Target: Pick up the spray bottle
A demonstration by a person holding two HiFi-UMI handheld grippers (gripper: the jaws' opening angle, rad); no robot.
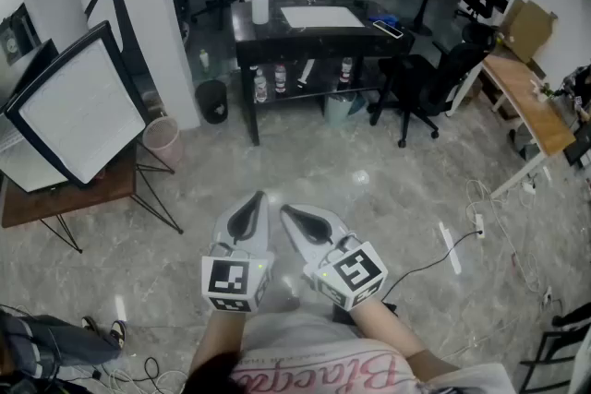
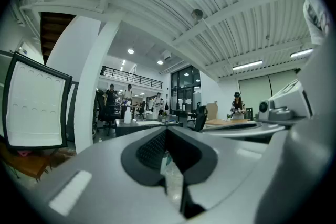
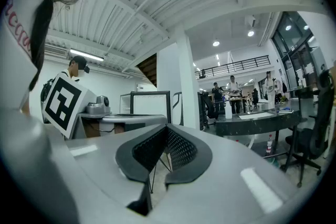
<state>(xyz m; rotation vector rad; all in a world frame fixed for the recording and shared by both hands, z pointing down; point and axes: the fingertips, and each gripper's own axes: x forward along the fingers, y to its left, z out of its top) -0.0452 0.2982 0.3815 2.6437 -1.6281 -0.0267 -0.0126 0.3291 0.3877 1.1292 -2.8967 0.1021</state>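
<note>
The white spray bottle (image 1: pixel 260 3) stands on the left end of a black table (image 1: pixel 277 34) far across the floor. It shows small in the left gripper view (image 2: pixel 127 114) and in the right gripper view (image 3: pixel 228 110). Both grippers are held close to my body, side by side over the marble floor and far short of the table. The left gripper (image 1: pixel 256 202) is shut with nothing between its jaws, its pads (image 2: pixel 153 150) meeting at the tip. The right gripper (image 1: pixel 290 213) is likewise shut and holds nothing, its pads (image 3: pixel 181 149) touching.
A white sheet (image 1: pixel 321 17) lies on the table, with bottles on its lower shelf (image 1: pixel 280 78). A softbox panel (image 1: pixel 78 106), a white pillar (image 1: pixel 152 14) and a pink bin (image 1: pixel 163 140) stand at left. A black office chair (image 1: pixel 420 88) and a wooden desk (image 1: pixel 526 101) stand at right.
</note>
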